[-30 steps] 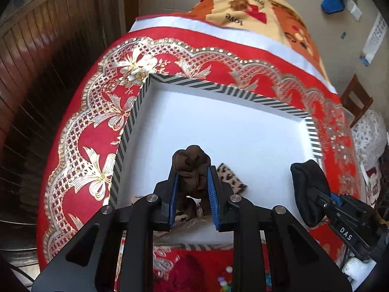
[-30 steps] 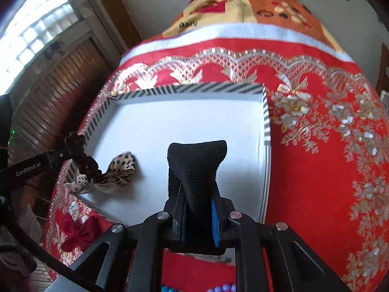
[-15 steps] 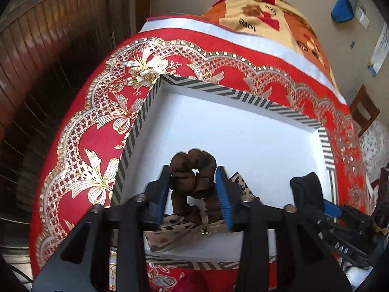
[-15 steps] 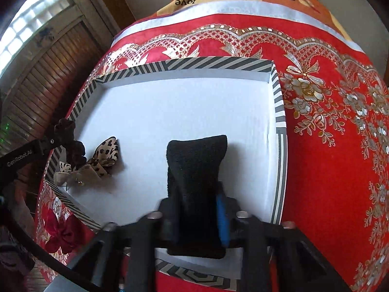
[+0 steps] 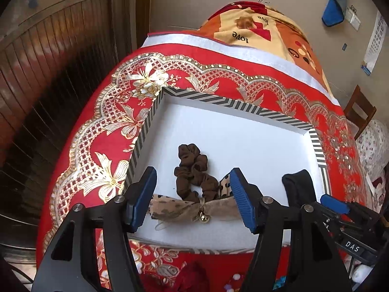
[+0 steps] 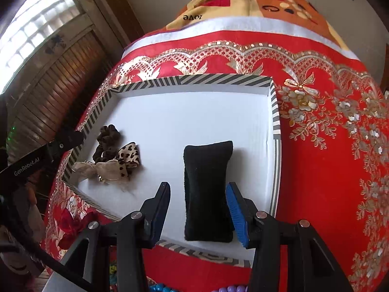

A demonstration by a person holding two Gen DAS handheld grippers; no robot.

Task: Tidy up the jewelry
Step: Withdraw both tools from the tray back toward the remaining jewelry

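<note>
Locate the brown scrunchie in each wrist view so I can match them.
Left wrist: brown scrunchie lies low centre, in the white tray, between the open left claw's fingers.
Right wrist: brown scrunchie at left, in the tray's near-left corner by the leopard bow.
Shared landmark: the tray's striped rim.

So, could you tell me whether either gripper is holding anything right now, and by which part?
Nothing is held: the left gripper stands open over the brown scrunchie, the right gripper open around the black pad.
</note>
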